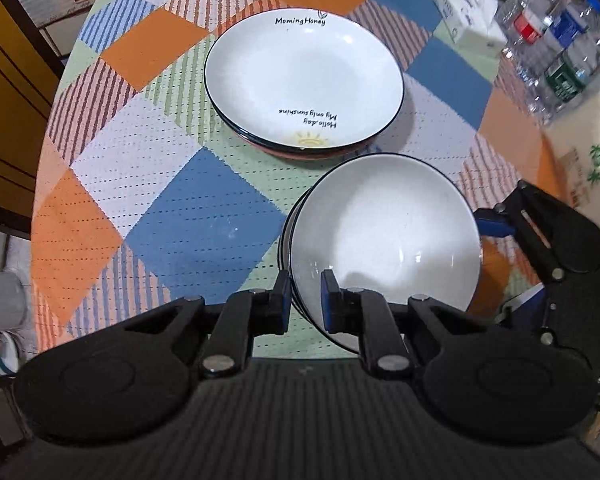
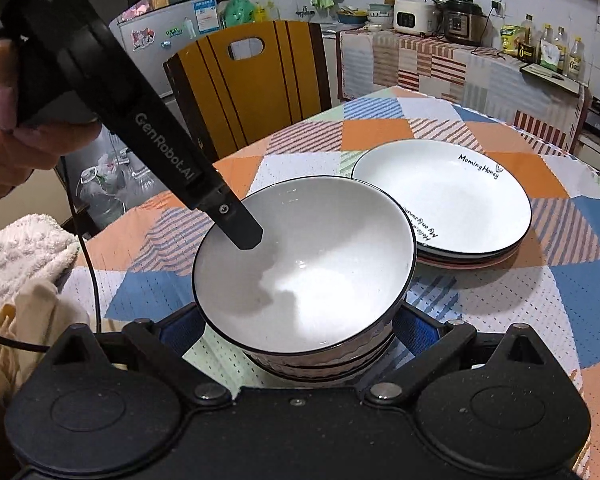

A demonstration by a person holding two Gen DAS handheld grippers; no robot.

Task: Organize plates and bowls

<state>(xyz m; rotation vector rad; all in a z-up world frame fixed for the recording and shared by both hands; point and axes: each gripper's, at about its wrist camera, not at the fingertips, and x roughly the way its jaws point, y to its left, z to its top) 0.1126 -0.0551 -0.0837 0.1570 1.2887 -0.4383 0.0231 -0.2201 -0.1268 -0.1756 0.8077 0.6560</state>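
A glossy white bowl [image 1: 384,236] with a thin dark rim tops a small stack of ribbed-sided bowls, low and right of centre in the left wrist view. The left claw [image 1: 305,300] pinches its near rim, one blue-padded finger inside, one outside. Above it sits a stack of plates [image 1: 304,80], shallow and round, lettered "Morning Honey". The tabletop [image 1: 188,208] wears a textured patchwork cloth of orange, blue and striped squares. The right claw [image 2: 300,332] stands open, its fingers either side of the bowl stack. A wooden chair [image 2: 244,88] and a cluttered kitchen counter lie behind.
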